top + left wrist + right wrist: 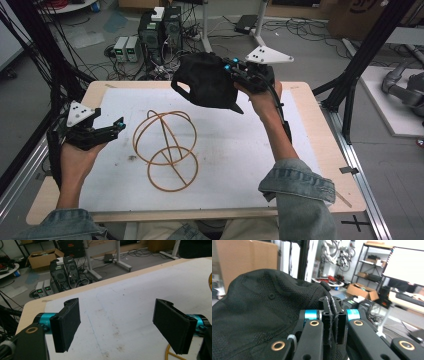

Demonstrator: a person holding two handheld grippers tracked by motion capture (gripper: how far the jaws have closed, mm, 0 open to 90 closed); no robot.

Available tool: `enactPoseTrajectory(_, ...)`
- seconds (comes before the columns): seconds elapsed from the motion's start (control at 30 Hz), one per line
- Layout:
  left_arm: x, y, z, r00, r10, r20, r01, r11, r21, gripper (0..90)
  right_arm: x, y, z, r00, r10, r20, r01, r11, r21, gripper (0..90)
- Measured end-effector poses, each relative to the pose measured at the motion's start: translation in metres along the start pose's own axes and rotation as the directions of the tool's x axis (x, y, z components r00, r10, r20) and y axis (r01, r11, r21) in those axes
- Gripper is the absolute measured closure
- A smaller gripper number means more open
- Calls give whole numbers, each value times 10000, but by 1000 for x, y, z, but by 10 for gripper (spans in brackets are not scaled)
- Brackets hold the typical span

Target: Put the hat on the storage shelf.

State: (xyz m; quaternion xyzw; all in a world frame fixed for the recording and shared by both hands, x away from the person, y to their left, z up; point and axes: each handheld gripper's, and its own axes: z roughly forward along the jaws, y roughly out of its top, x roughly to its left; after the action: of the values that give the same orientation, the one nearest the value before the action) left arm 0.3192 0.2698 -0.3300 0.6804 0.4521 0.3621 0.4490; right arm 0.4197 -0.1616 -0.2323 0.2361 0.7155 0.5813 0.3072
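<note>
Two grippers were in play over a wooden table [320, 150] topped with a white mat [240, 150]. Right gripper [235, 75], at about 1 o'clock of the mat in the high view, had its jaws clamped tight on the fabric edge of a black baseball cap [205, 82], held up off the table with the brim hanging toward the mat. Cap mesh crown [262, 305] sat left of the pinched jaws in the right gripper view. Left gripper [117, 125], at 9 o'clock, had jaws spread wide, nothing between them. Wire hoop stand [167, 150], tan coloured, stood mid-mat, just beside the left gripper, well apart from the cap.
</note>
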Motion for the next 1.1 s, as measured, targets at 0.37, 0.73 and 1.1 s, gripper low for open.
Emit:
enactPoseTrajectory(0.37,1,-1,1,10000,33,-1,-33,10000,13,223,21,18,-3,9956,-45,-935,-12,9981,-608,890)
enactPoseTrajectory(0.73,1,0,0,10000,7,1,-7,10000,-14,223,44,36,-6,9859,-425,-1615,266,9947,-992,890)
enactPoseTrajectory(1.1,1,0,0,10000,-4,2,4,10000,-16,223,59,38,-5,9744,-685,-2141,445,9924,-1149,890)
